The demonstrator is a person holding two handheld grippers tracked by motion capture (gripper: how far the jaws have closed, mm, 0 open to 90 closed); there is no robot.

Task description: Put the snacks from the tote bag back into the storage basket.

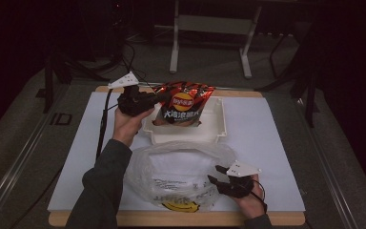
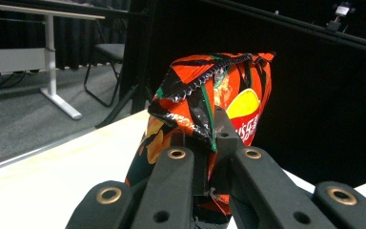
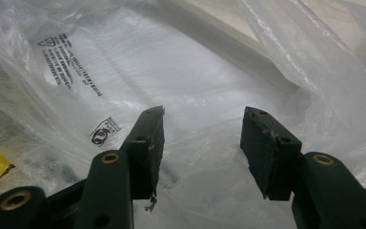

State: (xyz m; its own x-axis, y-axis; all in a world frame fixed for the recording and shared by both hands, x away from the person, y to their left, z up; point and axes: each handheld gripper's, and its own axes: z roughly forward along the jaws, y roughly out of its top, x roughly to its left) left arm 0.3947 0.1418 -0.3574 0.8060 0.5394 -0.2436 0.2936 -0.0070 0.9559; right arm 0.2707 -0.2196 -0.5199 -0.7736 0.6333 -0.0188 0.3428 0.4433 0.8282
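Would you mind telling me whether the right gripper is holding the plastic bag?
No, the right gripper is open, its fingers spread apart above the clear plastic bag with nothing clamped.

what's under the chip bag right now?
The chip bag, pinched in the left gripper, sits over the white tray. Whether it rests on the tray floor or hangs above it can't be told; the bag covers the tray beneath it.

overhead forward-down, two close gripper views
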